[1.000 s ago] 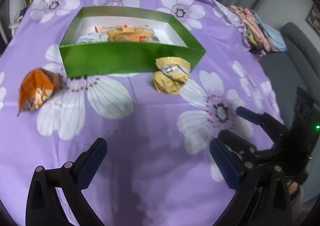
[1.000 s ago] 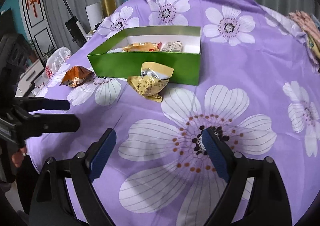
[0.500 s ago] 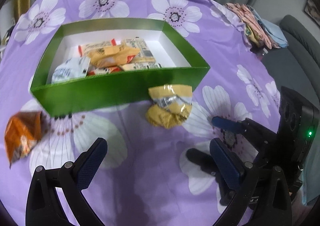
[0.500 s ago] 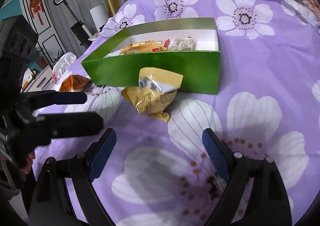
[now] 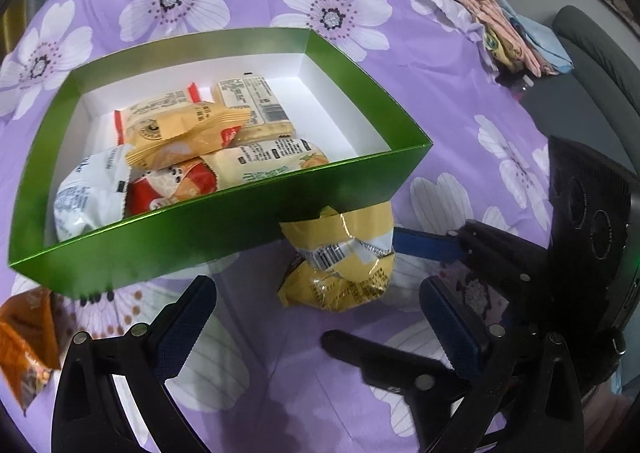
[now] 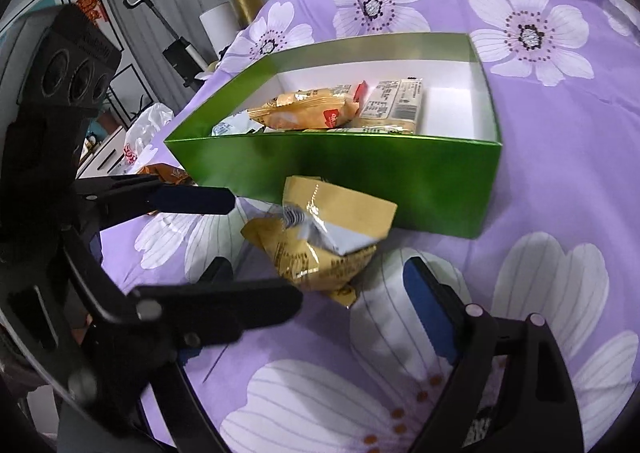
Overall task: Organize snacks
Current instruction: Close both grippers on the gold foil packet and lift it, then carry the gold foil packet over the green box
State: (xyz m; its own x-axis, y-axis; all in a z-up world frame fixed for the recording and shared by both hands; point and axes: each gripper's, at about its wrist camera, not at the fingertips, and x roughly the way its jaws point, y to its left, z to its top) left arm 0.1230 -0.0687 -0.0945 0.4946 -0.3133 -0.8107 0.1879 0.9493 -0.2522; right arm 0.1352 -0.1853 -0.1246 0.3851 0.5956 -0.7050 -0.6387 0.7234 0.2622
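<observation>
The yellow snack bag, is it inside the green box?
No, the yellow snack bag lies on the purple cloth outside the green box, against its front wall.

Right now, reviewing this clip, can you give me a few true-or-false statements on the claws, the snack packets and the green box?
1. The crumpled yellow snack packet lies inside the green cardboard box. False: it lies outside, against the box's front wall.
2. The left claw is open. True.
3. The right claw grips the yellow packet. False: it is open, holding nothing.
4. An orange snack packet lies on the purple flowered cloth. True.
</observation>
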